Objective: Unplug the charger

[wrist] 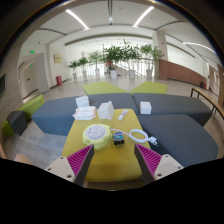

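Observation:
A yellow table (pixel 105 160) stands just ahead of my gripper (pixel 112 158). Beyond the fingers, on the table's middle, sits a small dark charger block (pixel 118 139) with a white coiled cable (pixel 137 134) to its right. A round white and pale yellow object (pixel 96 133) lies to its left. My fingers with magenta pads (pixel 84 156) are spread wide apart with nothing between them but bare tabletop. The charger is well ahead of the fingertips.
White boxes and folded paper items (pixel 86 108) stand at the table's far end, another white box (pixel 145 106) on the grey sofa (pixel 175 120) to the right. Grey sofa sections surround the table. Plants (pixel 120 55) stand far behind in a large hall.

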The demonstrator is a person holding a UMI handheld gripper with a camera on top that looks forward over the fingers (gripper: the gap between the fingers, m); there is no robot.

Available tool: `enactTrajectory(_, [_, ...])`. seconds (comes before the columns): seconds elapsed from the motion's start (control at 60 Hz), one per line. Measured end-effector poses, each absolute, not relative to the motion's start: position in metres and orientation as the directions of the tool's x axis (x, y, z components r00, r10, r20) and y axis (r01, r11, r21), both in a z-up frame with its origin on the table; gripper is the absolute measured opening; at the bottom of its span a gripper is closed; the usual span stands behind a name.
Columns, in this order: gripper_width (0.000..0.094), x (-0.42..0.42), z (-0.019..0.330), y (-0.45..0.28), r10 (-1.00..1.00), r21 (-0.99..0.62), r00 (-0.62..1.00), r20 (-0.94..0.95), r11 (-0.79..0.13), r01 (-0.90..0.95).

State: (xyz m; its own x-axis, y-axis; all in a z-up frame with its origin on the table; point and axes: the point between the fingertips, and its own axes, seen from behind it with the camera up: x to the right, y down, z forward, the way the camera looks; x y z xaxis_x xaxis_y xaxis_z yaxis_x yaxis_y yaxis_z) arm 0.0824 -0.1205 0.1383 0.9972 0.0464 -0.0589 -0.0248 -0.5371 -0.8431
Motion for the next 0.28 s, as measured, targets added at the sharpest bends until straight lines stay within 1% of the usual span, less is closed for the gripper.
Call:
enactTrajectory(0.083, [0.0840,0.083,0.143,-0.125,0.066,-0.862,0.997,-0.027,-0.506,0.010])
enactTrajectory(0.167, [0.0853,0.086,0.143,-0.128,0.062,-0.860,0.995,-0.077,-0.509,-0.035])
enactTrajectory(0.283, [0.0833,0.100,0.132,-0.125,0.023,-0.850,0.993,-0.114,-0.520,-0.085])
